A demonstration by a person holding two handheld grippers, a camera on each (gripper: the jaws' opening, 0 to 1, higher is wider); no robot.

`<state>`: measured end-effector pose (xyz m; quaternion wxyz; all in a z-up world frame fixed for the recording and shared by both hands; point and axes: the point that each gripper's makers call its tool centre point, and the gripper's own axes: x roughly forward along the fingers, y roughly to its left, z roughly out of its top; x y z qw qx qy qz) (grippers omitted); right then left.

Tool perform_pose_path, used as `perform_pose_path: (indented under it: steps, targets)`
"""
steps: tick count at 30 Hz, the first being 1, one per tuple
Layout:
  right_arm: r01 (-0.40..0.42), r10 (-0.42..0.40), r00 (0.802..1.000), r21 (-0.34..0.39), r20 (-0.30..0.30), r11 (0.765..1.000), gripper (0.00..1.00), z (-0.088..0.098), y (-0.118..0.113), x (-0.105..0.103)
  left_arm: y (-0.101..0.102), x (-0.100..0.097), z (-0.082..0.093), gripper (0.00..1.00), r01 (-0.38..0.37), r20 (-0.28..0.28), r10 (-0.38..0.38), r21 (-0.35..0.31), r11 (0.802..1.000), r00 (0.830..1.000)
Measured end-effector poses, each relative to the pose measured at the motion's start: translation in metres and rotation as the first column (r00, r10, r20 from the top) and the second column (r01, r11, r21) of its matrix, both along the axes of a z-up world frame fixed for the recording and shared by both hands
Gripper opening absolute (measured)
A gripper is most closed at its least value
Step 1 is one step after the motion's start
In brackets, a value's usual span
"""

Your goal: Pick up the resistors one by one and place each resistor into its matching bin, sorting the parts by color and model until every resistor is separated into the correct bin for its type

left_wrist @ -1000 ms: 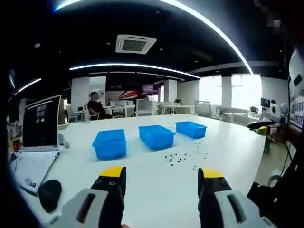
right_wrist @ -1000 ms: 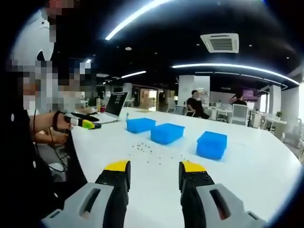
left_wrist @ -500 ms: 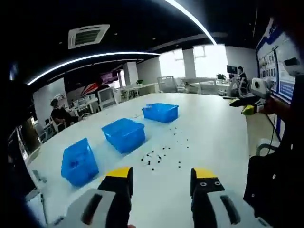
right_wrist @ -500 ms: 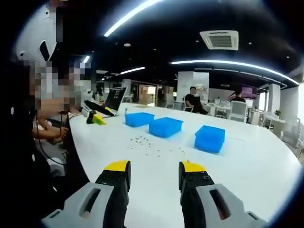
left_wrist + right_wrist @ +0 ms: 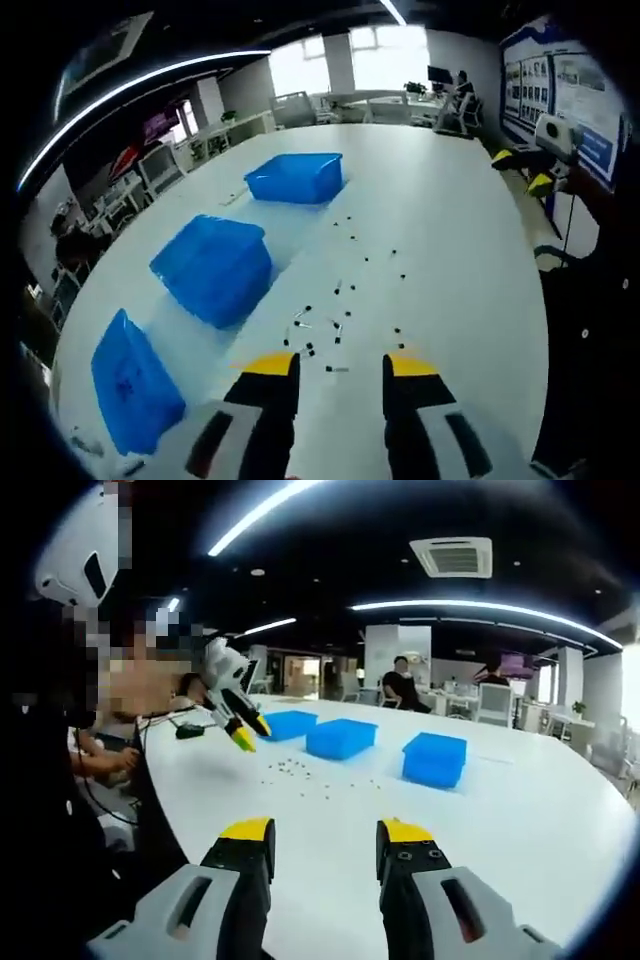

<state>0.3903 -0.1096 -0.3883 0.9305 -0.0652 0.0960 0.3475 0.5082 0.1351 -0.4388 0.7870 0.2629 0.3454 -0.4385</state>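
Observation:
Small dark resistors [image 5: 340, 290] lie scattered on the white table [image 5: 450, 260]. My left gripper [image 5: 340, 372] hangs open just above their near edge, and one resistor [image 5: 337, 369] lies between its yellow tips. Three blue bins stand in a row beside the scatter: far [image 5: 297, 177], middle [image 5: 213, 267] and near [image 5: 130, 380]. My right gripper [image 5: 325, 840] is open and empty, held back from the table. From there the resistors [image 5: 300, 770] and bins [image 5: 342, 737] lie ahead, and the left gripper [image 5: 250, 733] points down over them. The right gripper [image 5: 525, 170] appears at the table's right edge.
A person [image 5: 60, 740] stands at the table's left edge in the right gripper view. Other people sit at desks [image 5: 405, 690] far behind the bins. Wide bare tabletop [image 5: 520, 820] stretches to the right of the bins.
My left gripper has swung forward and tipped down towards the resistors, with its jaws drawn somewhat closer. In the right gripper view it has risen over the scatter; the right gripper has barely moved.

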Motion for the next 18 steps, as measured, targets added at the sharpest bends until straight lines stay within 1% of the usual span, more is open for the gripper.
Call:
perform_pose_path:
  steps: [2, 4, 5, 8, 12, 14, 16, 18]
  targets:
    - [0.002, -0.002, 1.000, 0.002, -0.001, 1.000, 0.42, -0.001, 0.000, 0.000, -0.004, 0.005, -0.004, 0.32, 0.008, -0.011, -0.008, 0.015, 1.000, 1.000]
    - [0.004, -0.004, 1.000, 0.002, -0.004, 1.000, 0.42, -0.002, 0.000, -0.001, -0.007, 0.007, -0.010, 0.29, 0.040, -0.032, -0.039, 0.048, 0.998, 0.999]
    - [0.005, -0.005, 1.000, 0.003, -0.005, 1.000, 0.42, -0.003, 0.000, -0.002, -0.009, 0.009, -0.013, 0.29, 0.045, -0.033, -0.043, 0.054, 0.998, 0.999]
    - [0.009, -0.009, 1.000, 0.005, -0.008, 1.000, 0.42, -0.004, -0.001, -0.003, -0.014, 0.011, -0.022, 0.26, 0.063, -0.058, -0.059, 0.076, 0.995, 0.997]
    - [0.014, -0.014, 1.000, 0.005, -0.011, 1.000, 0.42, -0.004, -0.002, -0.005, -0.014, 0.012, -0.032, 0.24, 0.087, -0.086, -0.078, 0.102, 0.991, 0.993]
    - [0.016, -0.016, 1.000, 0.003, -0.012, 1.000, 0.42, -0.005, -0.002, -0.005, -0.016, 0.011, -0.033, 0.23, 0.105, -0.100, -0.095, 0.094, 0.990, 0.990]
    - [0.020, -0.020, 1.000, 0.008, -0.014, 1.000, 0.42, -0.005, -0.003, -0.005, -0.017, 0.015, -0.034, 0.21, 0.105, -0.095, -0.097, 0.088, 0.991, 0.991]
    - [0.023, -0.023, 1.000, 0.010, -0.019, 1.000, 0.42, -0.006, -0.003, -0.006, -0.017, 0.016, -0.036, 0.20, 0.102, -0.106, -0.093, 0.083, 0.991, 0.990]
